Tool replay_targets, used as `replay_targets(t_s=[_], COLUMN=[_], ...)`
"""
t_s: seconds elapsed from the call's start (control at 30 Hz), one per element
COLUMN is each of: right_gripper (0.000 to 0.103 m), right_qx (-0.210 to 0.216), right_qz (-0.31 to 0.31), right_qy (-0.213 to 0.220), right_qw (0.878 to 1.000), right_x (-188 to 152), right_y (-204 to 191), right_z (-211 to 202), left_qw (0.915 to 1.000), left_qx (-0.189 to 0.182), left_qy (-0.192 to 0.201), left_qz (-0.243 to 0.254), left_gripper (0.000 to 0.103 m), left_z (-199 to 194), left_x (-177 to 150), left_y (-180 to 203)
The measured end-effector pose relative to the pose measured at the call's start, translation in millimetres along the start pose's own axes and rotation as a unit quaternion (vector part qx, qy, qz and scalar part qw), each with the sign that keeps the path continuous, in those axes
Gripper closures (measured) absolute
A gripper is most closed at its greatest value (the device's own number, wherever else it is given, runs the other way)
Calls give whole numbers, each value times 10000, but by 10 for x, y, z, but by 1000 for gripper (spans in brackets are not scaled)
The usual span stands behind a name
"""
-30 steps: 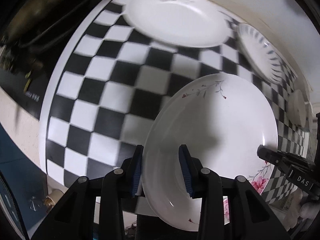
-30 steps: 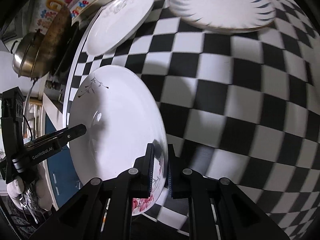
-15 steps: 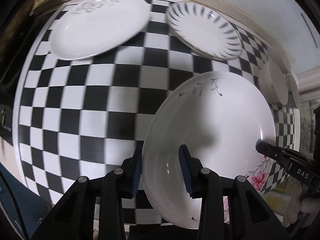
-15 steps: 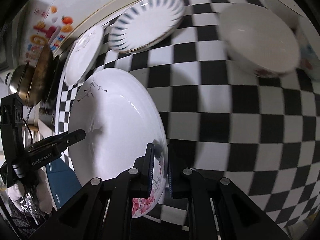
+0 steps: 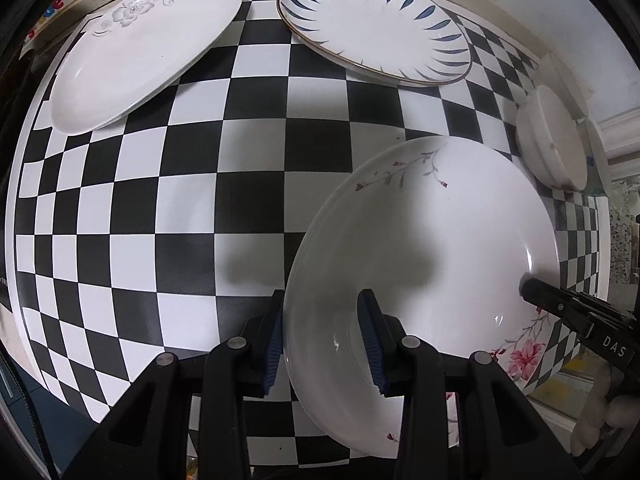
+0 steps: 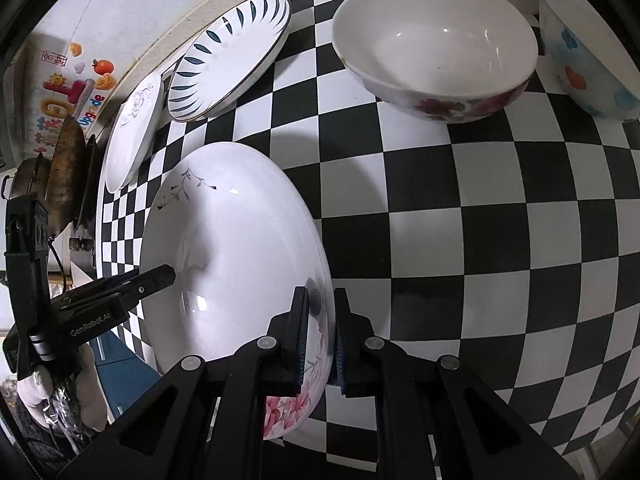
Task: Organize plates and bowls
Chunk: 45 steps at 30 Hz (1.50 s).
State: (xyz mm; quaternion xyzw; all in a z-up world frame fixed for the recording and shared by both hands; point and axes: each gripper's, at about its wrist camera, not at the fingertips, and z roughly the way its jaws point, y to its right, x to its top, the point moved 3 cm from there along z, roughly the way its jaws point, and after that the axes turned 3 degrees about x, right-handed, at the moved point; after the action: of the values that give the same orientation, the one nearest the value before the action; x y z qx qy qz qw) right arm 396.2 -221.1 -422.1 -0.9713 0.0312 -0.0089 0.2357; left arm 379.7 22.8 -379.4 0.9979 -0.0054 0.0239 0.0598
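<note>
Both claws pinch the pink-flower plate (image 5: 420, 248): left gripper (image 5: 322, 336) and right gripper (image 6: 320, 336) on opposite rims. Behind it, striped plate (image 5: 372, 20), grey-flower plate (image 5: 140, 48) and two bowls (image 6: 436, 44) still unstacked.

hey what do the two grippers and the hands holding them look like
Both grippers are black plastic with angular linkage arms, silver pivot pins and ribbed blue pads. The left gripper carries white "GenRobot.AI" lettering, the right gripper a white "DAS" label. The hands wear white gloves. A thin black cable runs by the left one.
</note>
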Motion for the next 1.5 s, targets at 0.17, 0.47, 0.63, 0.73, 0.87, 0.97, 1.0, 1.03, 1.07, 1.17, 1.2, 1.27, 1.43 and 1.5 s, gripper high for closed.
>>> replay_targets(t_s=[0.17, 0.47, 0.63, 0.73, 0.87, 0.97, 1.0, 1.03, 1.07, 1.17, 1.2, 1.27, 1.43, 1.5], right_gripper=[90, 89, 86, 86, 83, 59, 55, 52, 52, 52, 52, 52, 55, 60], right_qx=[11, -83, -131, -200, -382, -135, -64, 66, 150, 146, 183, 199, 35, -69], right_qz=[-5, 49, 168, 245, 353, -29, -289, -627, -863, -1586, -1752, -1993, -2420, -2488], right_qy=[-35, -178, -325, -358, 123, 360, 392, 405, 416, 392, 315, 87, -383, -584], right_qw=[10000, 9998, 9992, 9989, 9986, 9993, 9988, 9972, 9953, 9865, 9839, 9797, 9695, 9668], right_x=[40, 44, 9, 33, 167, 430, 578, 770, 930, 1505, 1680, 2032, 2603, 2731], right_y=[-14, 15, 49, 52, -118, -601, -831, -1103, -1293, -1885, -2067, -2362, -2806, -2904], right_z=[42, 143, 223, 152, -360, -596, -591, -528, -454, -65, 104, 432, 1156, 1415], left_qw=[10000, 9999, 9998, 9997, 9955, 9877, 9847, 9809, 9771, 9655, 9630, 9590, 9512, 9507], left_qx=[30, 38, -65, -100, -282, -443, -490, -532, -554, -661, -621, -581, -623, -618], left_qy=[-54, -115, -81, 200, 661, 793, 807, 797, 754, 674, 662, 648, 622, 610], left_qz=[-54, 48, 156, 1, -609, -1270, -1467, -1694, -1912, -2427, -2538, -2696, -2956, -2976], left_gripper=[70, 70, 70, 69, 65, 65, 65, 65, 65, 65, 65, 65, 65, 65], left_z=[40, 140, 94, -149, -542, -660, -646, -599, -532, -344, -300, -196, -20, 5], left_x=[22, 46, 21, 71, 118, 313, 363, 425, 473, 636, 703, 803, 1019, 1083], left_y=[-21, 62, 74, -85, -599, -1117, -1269, -1454, -1622, -1984, -2047, -2171, -2339, -2368])
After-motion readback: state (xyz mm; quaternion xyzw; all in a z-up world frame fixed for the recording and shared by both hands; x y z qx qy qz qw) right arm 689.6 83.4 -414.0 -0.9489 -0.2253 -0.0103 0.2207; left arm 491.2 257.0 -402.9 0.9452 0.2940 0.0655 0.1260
